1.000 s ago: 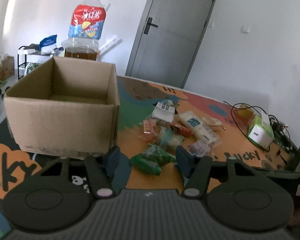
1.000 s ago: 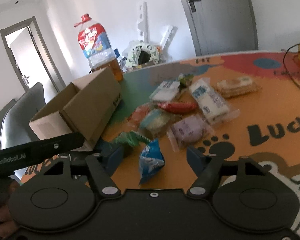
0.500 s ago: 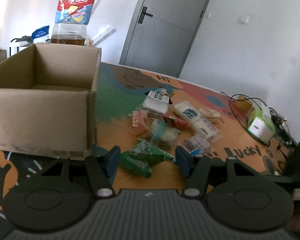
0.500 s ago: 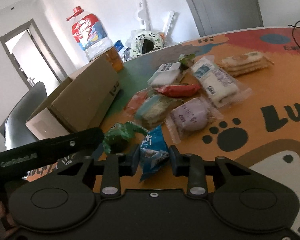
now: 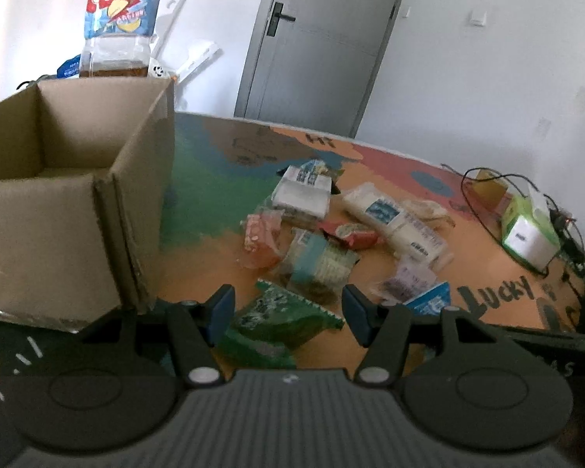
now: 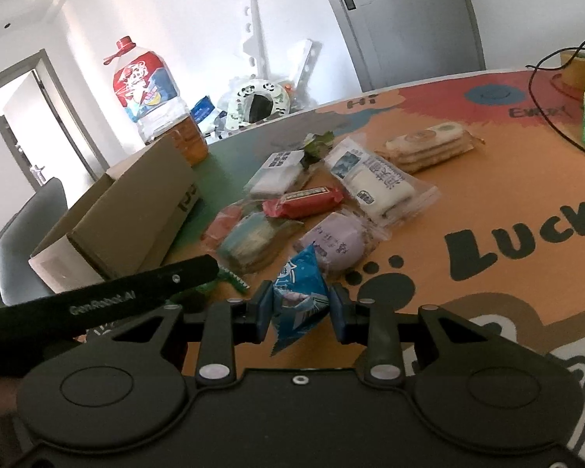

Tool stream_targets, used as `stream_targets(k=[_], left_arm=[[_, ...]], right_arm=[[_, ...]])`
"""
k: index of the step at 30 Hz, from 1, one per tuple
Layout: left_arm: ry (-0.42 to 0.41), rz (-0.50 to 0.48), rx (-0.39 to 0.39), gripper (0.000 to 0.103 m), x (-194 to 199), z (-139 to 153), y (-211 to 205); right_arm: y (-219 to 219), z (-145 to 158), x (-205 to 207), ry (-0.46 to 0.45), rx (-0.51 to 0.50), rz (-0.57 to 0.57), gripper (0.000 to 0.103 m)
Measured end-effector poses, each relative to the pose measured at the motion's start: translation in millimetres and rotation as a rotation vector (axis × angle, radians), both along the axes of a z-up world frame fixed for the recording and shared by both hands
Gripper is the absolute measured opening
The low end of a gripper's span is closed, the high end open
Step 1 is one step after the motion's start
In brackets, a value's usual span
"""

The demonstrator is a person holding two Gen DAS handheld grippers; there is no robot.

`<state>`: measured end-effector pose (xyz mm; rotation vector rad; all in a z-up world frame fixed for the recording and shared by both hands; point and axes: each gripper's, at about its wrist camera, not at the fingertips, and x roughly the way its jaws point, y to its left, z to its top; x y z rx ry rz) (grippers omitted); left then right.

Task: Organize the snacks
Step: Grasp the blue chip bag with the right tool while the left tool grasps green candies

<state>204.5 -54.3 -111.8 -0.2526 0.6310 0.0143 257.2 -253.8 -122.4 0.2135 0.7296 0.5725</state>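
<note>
White walls and a grey door (image 5: 316,50) stood behind a round tabletop (image 6: 487,202) printed in orange, green and red with cartoon lettering and paw prints. Largest on it was an open cardboard box (image 5: 70,199), upright at the left side, its inside mostly out of sight. Behind the box rose a big clear oil bottle (image 6: 152,97) with a red cap and a red and blue label. Near the far right edge sat a green tissue box (image 5: 530,226) among black cables.

Beside the cardboard box, in the middle of the tabletop, lay a loose heap of wrapped snacks: a long white packet (image 6: 378,179), a stack of round biscuits (image 6: 429,144), a white block-shaped packet (image 5: 304,191), a purple packet (image 6: 339,241), a red bar (image 6: 304,202) and a pale blue-and-cream packet (image 5: 319,261).

Nearest, the left gripper (image 5: 288,314) held its fingers about half apart, with a green snack bag (image 5: 277,323) lying between them on the tabletop; the pads did not press on it. The right gripper (image 6: 300,312) had its fingers closed on a small blue snack bag (image 6: 298,300), pinched upright at the near edge of the heap.
</note>
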Motion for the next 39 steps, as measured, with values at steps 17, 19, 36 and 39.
stream_targets(k=[17,19,36,39], left_arm=[[0.001,-0.038,0.022,0.012,-27,1,2],[-0.006,-0.035,0.019,0.011,-32,2,3],[-0.078,0.016,0.014,0.073,-81,21,24],[-0.064,0.003,0.032,0.073,-83,21,23]], right_arm=[[15,4,-12,-0.015,-0.03,-0.016,0.032],[16,5,-17,-0.027,-0.032,-0.011,0.032],[18,15,-46,-0.068,-0.016,0.006,0.032],[18,13,-47,-0.062,-0.006,0.008,0.032]])
